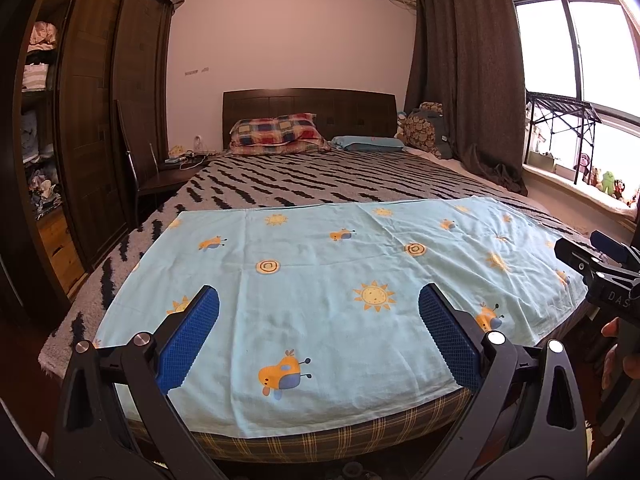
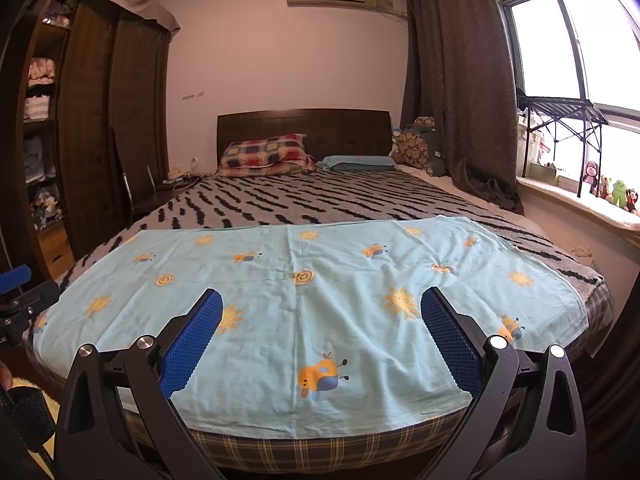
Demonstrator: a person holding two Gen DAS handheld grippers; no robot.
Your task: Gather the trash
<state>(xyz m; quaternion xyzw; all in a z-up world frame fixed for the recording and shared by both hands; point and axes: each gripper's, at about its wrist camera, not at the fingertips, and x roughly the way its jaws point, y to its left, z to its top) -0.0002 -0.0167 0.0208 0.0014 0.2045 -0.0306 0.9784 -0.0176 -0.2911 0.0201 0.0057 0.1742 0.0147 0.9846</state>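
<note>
No trash shows in either view. My left gripper [image 1: 319, 304] is open and empty, held above the foot of the bed over a light blue cloth [image 1: 320, 280] printed with suns and orange bugs. My right gripper [image 2: 322, 306] is open and empty too, over the same cloth [image 2: 304, 300]. The right gripper also shows at the right edge of the left wrist view [image 1: 600, 256]. The left gripper shows at the left edge of the right wrist view [image 2: 18, 296].
The bed has a zebra-striped blanket [image 1: 320, 180], a plaid pillow [image 1: 276, 130], a blue pillow [image 1: 370, 143] and a dark headboard [image 1: 308, 108]. A wardrobe [image 1: 100, 120] and chair [image 1: 160, 178] stand left. Curtain [image 1: 464, 80], folding rack [image 1: 560, 120] and windowsill toys [image 1: 608, 182] are right.
</note>
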